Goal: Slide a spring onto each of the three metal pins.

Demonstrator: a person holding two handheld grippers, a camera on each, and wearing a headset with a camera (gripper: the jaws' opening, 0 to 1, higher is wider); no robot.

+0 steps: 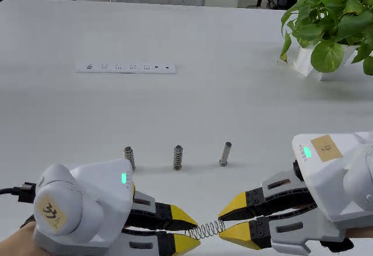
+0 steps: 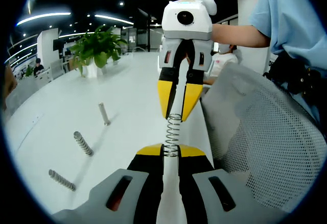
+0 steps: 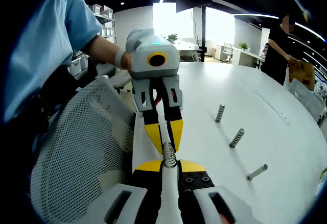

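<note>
Three metal pins stand in a row on the white table [image 1: 192,98]. The left pin [image 1: 129,157] and the middle pin [image 1: 178,157] each carry a spring, while the right pin [image 1: 225,154] is bare. Near the table's front edge a loose spring [image 1: 205,230] lies stretched between both grippers. My left gripper [image 1: 192,233] is shut on its left end and my right gripper [image 1: 223,225] is shut on its right end. The left gripper view has the spring [image 2: 172,132] running from my own jaws up to the right gripper [image 2: 178,113], with the bare pin [image 2: 104,114] to the left. The right gripper view has the spring [image 3: 169,155] and bare pin [image 3: 256,172].
A white power strip [image 1: 125,67] lies further back on the table. A potted plant [image 1: 332,23] stands at the back right. A mesh chair [image 2: 265,147] and a person's blue sleeve [image 3: 46,40] are just off the table's near edge.
</note>
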